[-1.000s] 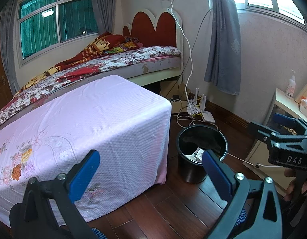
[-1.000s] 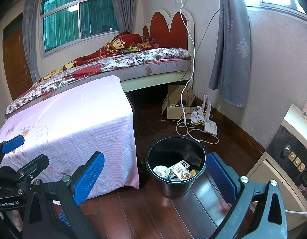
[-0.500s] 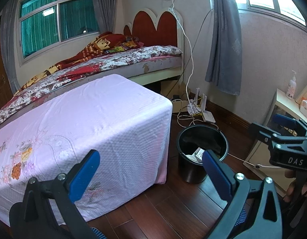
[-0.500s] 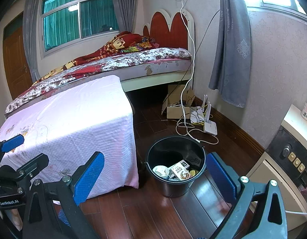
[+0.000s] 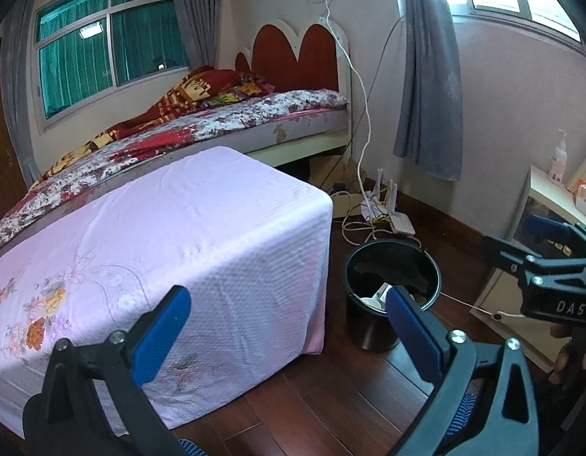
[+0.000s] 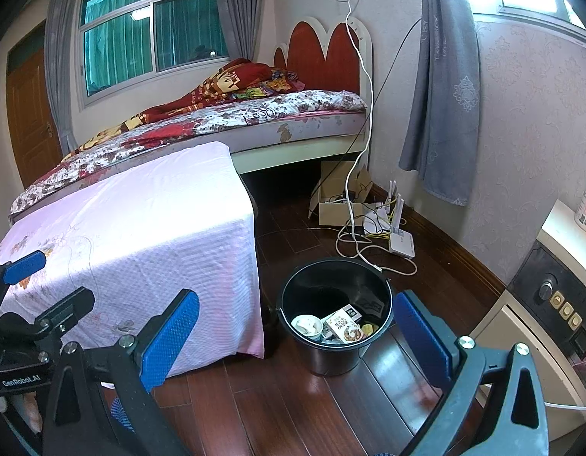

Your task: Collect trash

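We held both grippers wide apart and empty: left gripper, right gripper. The black bucket stood on the wood floor beside the pink-covered table, between our right fingers, with a cup and snack packet inside.

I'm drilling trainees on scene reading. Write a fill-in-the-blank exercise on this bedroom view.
1. The trash lies inside a black ____ on the floor.
2. Both the left gripper and the right gripper are ____ and hold nothing.
3. The cloth beside the cup and box of trash is coloured ____.
4. The router lies on the ____.

Missing words: bucket; open; pink; floor
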Demonstrator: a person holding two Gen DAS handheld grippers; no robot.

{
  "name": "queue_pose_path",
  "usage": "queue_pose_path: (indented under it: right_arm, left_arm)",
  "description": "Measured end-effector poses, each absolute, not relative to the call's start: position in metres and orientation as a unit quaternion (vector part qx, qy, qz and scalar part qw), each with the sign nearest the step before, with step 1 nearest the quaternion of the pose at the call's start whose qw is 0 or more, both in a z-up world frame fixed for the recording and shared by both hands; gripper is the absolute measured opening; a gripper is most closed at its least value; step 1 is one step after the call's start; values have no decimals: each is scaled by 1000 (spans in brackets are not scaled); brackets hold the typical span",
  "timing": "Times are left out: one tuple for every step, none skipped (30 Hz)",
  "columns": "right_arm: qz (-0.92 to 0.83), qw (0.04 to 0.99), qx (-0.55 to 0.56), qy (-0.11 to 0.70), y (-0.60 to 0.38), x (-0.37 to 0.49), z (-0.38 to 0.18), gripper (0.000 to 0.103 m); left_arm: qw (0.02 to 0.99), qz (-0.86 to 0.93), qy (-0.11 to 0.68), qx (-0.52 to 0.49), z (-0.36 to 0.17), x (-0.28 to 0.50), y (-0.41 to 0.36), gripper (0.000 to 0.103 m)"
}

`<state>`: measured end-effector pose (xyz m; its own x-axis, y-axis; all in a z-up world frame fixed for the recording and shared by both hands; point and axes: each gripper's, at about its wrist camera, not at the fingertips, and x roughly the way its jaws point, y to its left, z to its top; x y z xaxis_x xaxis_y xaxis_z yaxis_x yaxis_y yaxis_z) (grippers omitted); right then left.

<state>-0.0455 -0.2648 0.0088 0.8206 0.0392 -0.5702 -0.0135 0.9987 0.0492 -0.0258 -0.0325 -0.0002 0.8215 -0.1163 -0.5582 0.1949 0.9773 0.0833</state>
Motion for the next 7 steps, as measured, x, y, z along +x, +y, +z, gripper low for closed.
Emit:
queue_pose_path:
  right_arm:
    - [14, 954, 21, 300, -266, -46, 8, 103]
    - [14, 953, 20, 300, -266, -46, 8, 103]
    - [15, 953, 20, 301, -268, -46, 7, 103]
    - [15, 953, 20, 301, -268, -47, 7, 103]
    - [15, 953, 20, 302, -268, -47, 6, 103]
    - [15, 953, 19, 302, -270, -46, 5, 103]
    - [15, 953, 18, 303, -271, -47, 4, 103]
  left_arm:
    - [952, -82, 288, 69, 0, -26, -33, 102]
    - [951, -82, 290, 69, 0, -25, -32, 102]
    - [951, -82, 291, 69, 0, -26, -32, 102]
    - [950, -82, 295, 68, 0, -25, -32, 102]
    - [949, -79, 298, 67, 0, -24, -31, 102]
    - [948, -75, 301, 68, -1, -23, -31, 102]
    - [947, -70, 307, 69, -2, -21, -31, 102]
